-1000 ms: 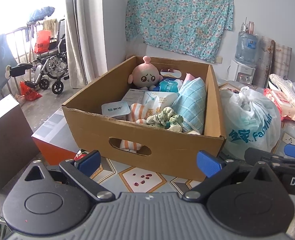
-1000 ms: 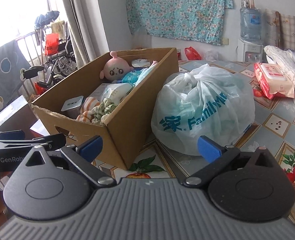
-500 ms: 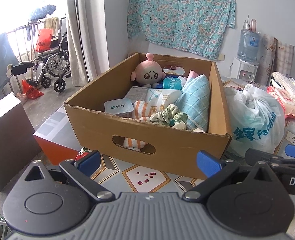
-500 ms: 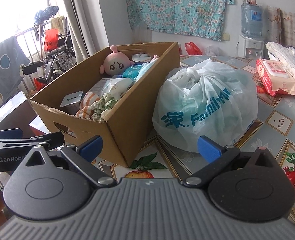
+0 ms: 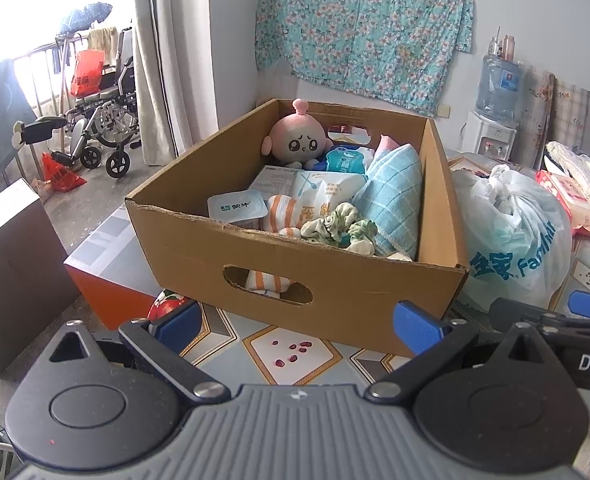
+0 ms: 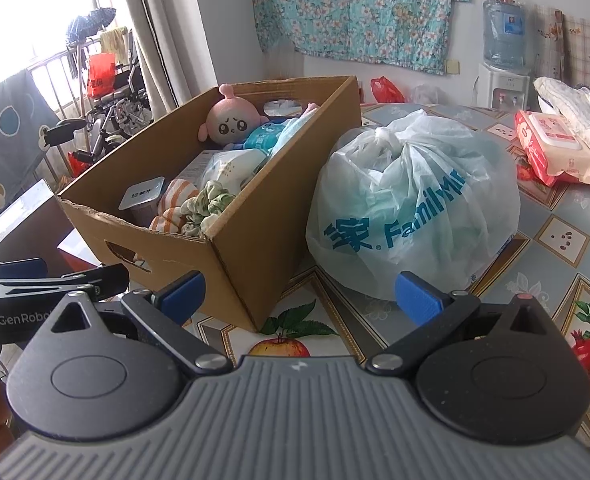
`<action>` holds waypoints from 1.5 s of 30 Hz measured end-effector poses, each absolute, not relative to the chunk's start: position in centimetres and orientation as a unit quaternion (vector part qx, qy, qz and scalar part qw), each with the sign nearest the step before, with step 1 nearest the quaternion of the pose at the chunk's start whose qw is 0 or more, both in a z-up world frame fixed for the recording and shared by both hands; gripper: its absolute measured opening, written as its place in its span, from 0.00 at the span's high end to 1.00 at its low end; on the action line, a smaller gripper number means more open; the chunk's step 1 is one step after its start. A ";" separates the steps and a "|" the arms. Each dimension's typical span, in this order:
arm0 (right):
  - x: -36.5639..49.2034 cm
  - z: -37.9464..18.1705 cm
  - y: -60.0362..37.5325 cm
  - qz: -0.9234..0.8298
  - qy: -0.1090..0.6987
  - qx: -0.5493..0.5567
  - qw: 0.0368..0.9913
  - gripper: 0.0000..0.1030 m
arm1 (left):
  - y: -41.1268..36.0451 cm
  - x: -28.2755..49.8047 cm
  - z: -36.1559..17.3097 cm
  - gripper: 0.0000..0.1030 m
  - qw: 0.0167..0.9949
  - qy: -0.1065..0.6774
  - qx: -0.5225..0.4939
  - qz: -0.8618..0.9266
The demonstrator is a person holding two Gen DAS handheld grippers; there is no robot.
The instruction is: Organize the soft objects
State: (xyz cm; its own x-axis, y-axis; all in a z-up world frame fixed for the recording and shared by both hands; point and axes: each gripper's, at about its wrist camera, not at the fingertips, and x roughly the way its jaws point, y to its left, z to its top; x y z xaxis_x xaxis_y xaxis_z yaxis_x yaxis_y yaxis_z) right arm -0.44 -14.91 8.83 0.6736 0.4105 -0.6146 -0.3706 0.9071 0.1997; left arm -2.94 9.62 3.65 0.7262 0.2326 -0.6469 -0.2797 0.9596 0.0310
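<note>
Both my grippers, left (image 5: pixel 297 322) and right (image 6: pixel 299 290), gape empty short of box (image 5: pixel 295 280); next reach ahead for plush (image 5: pixel 299 142).

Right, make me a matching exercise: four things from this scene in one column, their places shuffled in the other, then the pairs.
Things:
1. pink plush doll
2. orange-striped sock
3. white plastic bag
4. pink wipes pack

Places:
A. showing through the cardboard box's handle hole
B. on the table beside the box
C. at the far end inside the box
D. on the table beyond the bag

Pairs: 1-C, 2-A, 3-B, 4-D
</note>
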 end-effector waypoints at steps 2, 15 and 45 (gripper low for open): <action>-0.4 8.8 -14.9 0.213 0.343 0.029 0.914 0.01 | 9.5 -2.9 3.7 0.00 0.928 0.343 -0.035 0.138; -0.4 8.8 -14.9 0.214 0.345 0.029 0.913 0.01 | 9.6 -3.0 3.6 0.00 0.928 0.345 -0.035 0.138; -0.5 8.5 -14.8 0.214 0.351 0.030 0.911 0.01 | 9.7 -3.2 2.8 0.00 0.926 0.349 -0.039 0.140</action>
